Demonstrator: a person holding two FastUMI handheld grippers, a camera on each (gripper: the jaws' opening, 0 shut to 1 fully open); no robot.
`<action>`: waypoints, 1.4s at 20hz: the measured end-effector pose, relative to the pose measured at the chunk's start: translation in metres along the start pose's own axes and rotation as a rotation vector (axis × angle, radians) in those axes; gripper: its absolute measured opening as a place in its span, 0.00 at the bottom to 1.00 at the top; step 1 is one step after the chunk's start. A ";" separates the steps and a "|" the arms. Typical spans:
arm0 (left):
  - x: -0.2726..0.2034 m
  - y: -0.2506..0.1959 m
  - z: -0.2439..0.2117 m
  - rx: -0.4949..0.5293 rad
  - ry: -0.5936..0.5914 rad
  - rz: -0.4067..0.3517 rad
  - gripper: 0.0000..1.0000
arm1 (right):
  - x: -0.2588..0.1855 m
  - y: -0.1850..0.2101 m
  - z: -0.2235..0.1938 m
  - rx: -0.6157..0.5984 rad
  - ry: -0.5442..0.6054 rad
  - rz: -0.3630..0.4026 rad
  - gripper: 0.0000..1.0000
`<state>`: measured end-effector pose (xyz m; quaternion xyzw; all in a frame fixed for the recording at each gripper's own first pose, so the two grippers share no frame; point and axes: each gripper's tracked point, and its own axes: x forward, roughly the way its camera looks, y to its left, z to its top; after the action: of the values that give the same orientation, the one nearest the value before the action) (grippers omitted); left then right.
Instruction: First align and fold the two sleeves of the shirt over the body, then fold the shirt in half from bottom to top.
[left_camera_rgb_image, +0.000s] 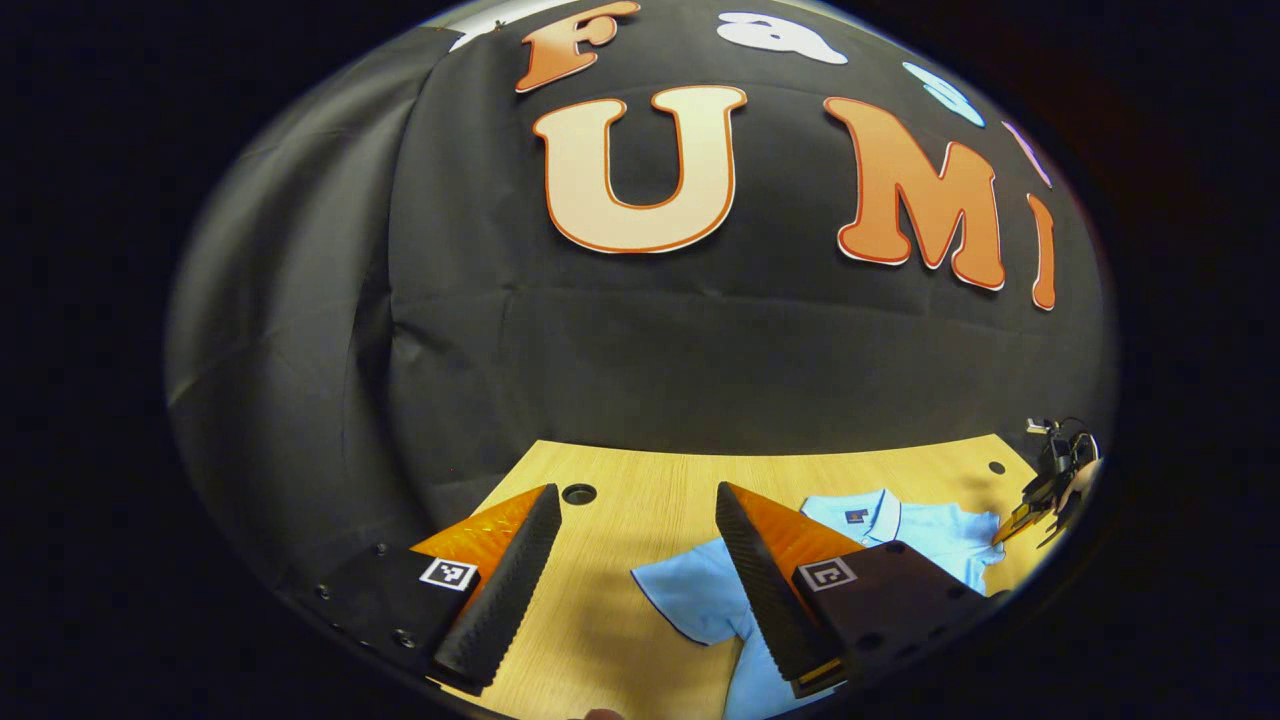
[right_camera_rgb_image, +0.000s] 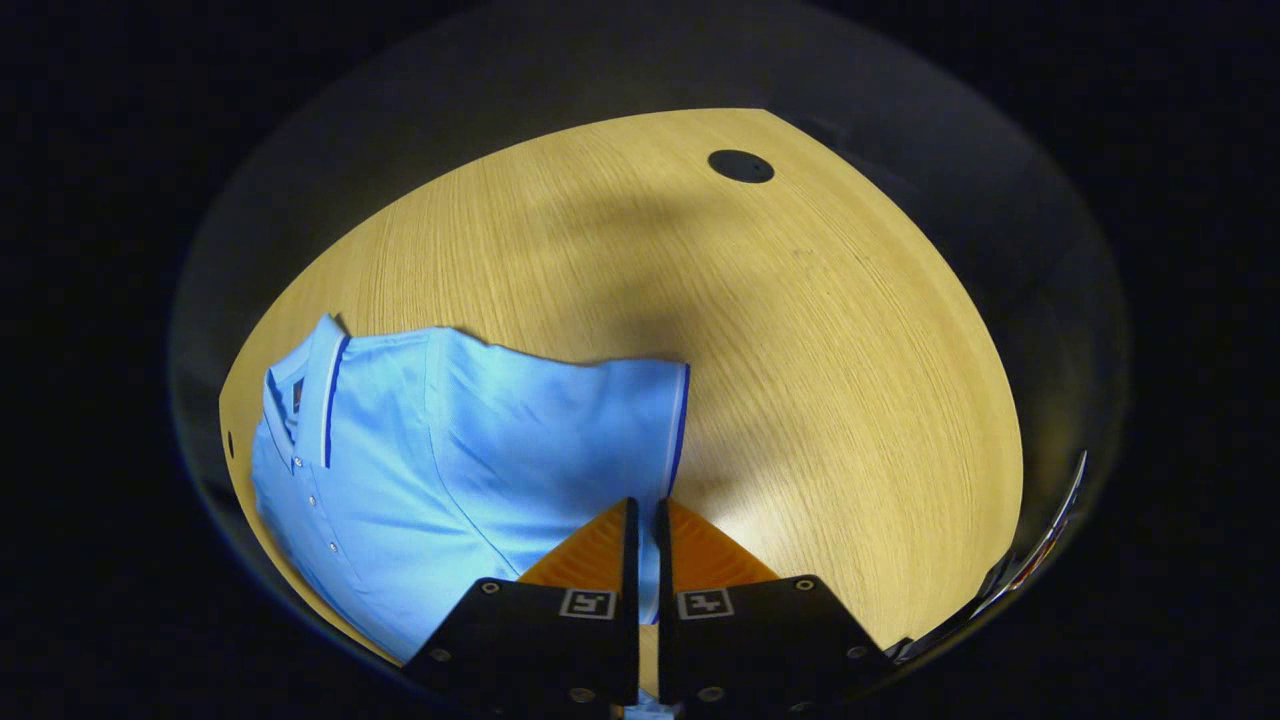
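A light blue polo shirt (right_camera_rgb_image: 420, 470) lies flat on the wooden table (right_camera_rgb_image: 800, 350), collar (right_camera_rgb_image: 320, 390) to the left in the right gripper view. My right gripper (right_camera_rgb_image: 645, 505) is shut on the dark-trimmed hem of one short sleeve (right_camera_rgb_image: 600, 430), with fabric showing in the thin gap between its fingers. In the left gripper view the shirt (left_camera_rgb_image: 930, 530) lies to the right. Its other sleeve (left_camera_rgb_image: 690, 595) reaches toward my left gripper (left_camera_rgb_image: 636, 490), which hovers open over bare wood, the sleeve passing under its right finger. The right gripper (left_camera_rgb_image: 1050, 490) shows at the shirt's far side.
The table has round cable holes (left_camera_rgb_image: 579, 493) (left_camera_rgb_image: 996, 467) near its back edge, one also seen in the right gripper view (right_camera_rgb_image: 740, 166). The booth's black cloth wall (left_camera_rgb_image: 450, 350) rises right behind the table. Bare wood stretches beyond the held sleeve.
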<state>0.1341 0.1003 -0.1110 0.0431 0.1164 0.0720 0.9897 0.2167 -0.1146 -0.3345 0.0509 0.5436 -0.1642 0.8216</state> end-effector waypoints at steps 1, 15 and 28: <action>-0.001 -0.001 0.001 0.009 -0.006 -0.005 1.00 | -0.002 -0.001 0.000 0.014 -0.005 0.008 0.06; -0.022 0.034 0.005 0.025 -0.045 -0.018 1.00 | -0.108 0.117 0.017 -0.193 -0.264 0.185 0.00; -0.023 0.077 -0.018 -0.020 0.003 0.024 1.00 | -0.104 0.226 -0.045 -0.496 -0.245 0.293 0.02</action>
<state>0.0975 0.1737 -0.1152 0.0347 0.1164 0.0850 0.9889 0.2135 0.1323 -0.2793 -0.0933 0.4508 0.0888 0.8833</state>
